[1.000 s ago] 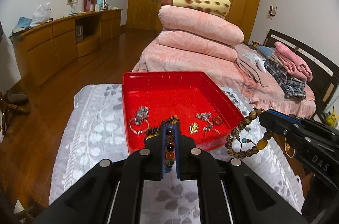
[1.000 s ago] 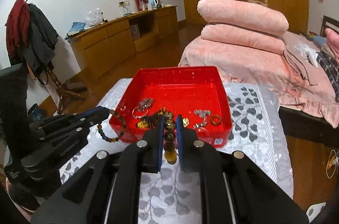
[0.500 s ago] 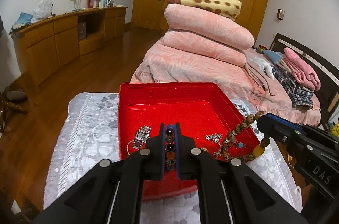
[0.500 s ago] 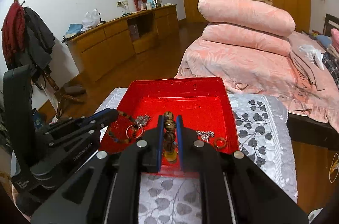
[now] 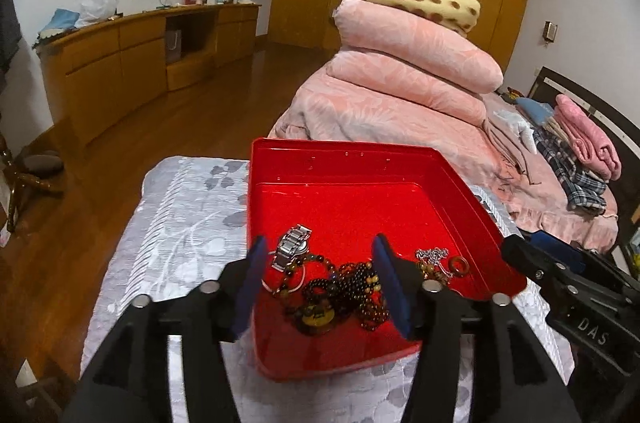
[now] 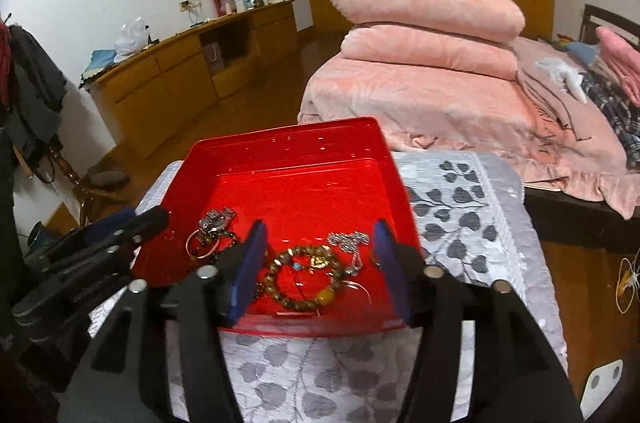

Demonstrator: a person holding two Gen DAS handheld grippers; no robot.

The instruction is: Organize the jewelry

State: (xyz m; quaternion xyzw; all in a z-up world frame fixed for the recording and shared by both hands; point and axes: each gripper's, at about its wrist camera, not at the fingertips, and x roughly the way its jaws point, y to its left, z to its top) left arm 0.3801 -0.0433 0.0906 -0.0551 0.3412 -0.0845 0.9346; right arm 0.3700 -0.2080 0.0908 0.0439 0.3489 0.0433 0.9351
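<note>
Over the near end of the red tray (image 5: 348, 159), both your grippers hang with jaws wide apart and nothing in them. All the jewelry is down in the tray's near half: a silver watch (image 5: 294, 251) to the left, a tangle of dark bead bracelets (image 5: 344, 295) in the middle, a chain (image 5: 432, 255) and a small red ring (image 5: 458, 265) to the right.

Your left gripper (image 5: 320, 287) has the dark tangle sitting right between its fingers, a bit below. Your right gripper (image 6: 316, 275) frames a tan bead bracelet (image 6: 304, 279) lying flat as an open loop, with the chain (image 6: 348, 239) just past it toward the right finger.

As for what matters next: I can't see any loose pieces out on the grey cloth (image 6: 460, 215), so I'd guess you either pull back or go hunting outside these views. If you do want to spread the pile, the right side has the cleaner shot, since that loop lies by itself, its wider span running across the jaws, so closing straight down would pinch both sides. Come in over one rim of it instead.
</note>
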